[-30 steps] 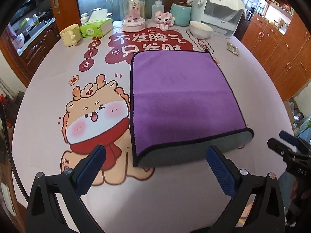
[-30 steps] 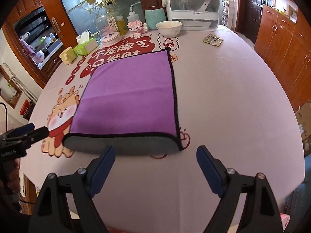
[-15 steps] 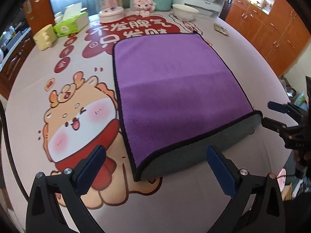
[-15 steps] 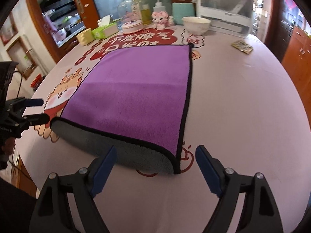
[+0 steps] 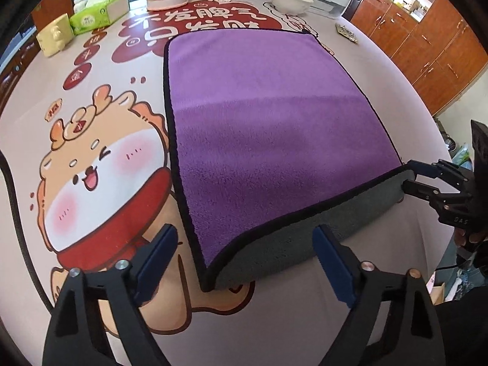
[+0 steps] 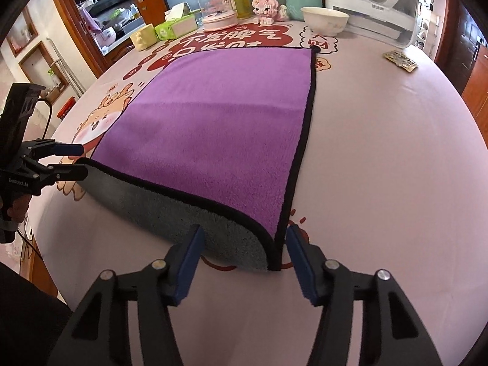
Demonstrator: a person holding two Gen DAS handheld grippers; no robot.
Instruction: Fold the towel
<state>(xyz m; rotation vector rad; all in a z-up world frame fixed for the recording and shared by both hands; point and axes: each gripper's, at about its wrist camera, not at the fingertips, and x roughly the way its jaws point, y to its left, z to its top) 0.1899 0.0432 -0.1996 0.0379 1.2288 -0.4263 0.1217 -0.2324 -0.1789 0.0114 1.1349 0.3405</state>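
A purple towel (image 5: pixel 268 116) with black trim and a grey underside lies folded once on the printed tablecloth; it also shows in the right wrist view (image 6: pixel 219 116). Its grey fold edge (image 5: pixel 305 235) faces me. My left gripper (image 5: pixel 244 262) is open, its jaws astride the near left corner of the fold. My right gripper (image 6: pixel 242 253) is open, its jaws astride the near right corner. Each gripper shows in the other's view, the right one (image 5: pixel 414 180) and the left one (image 6: pixel 73 161), both open at the fold's ends.
At the table's far side stand a white bowl (image 6: pixel 324 19), a tissue box (image 5: pixel 99 15), a yellow mug (image 5: pixel 55 38), a pink toy (image 6: pixel 268 9), a glass dome (image 6: pixel 215 3) and a white appliance (image 6: pixel 375 3). A small packet (image 6: pixel 399 59) lies at the right.
Both grippers have moved in closer to the towel's near fold, each to its own corner. The right gripper's jaws have narrowed around its corner. The towel has not moved.
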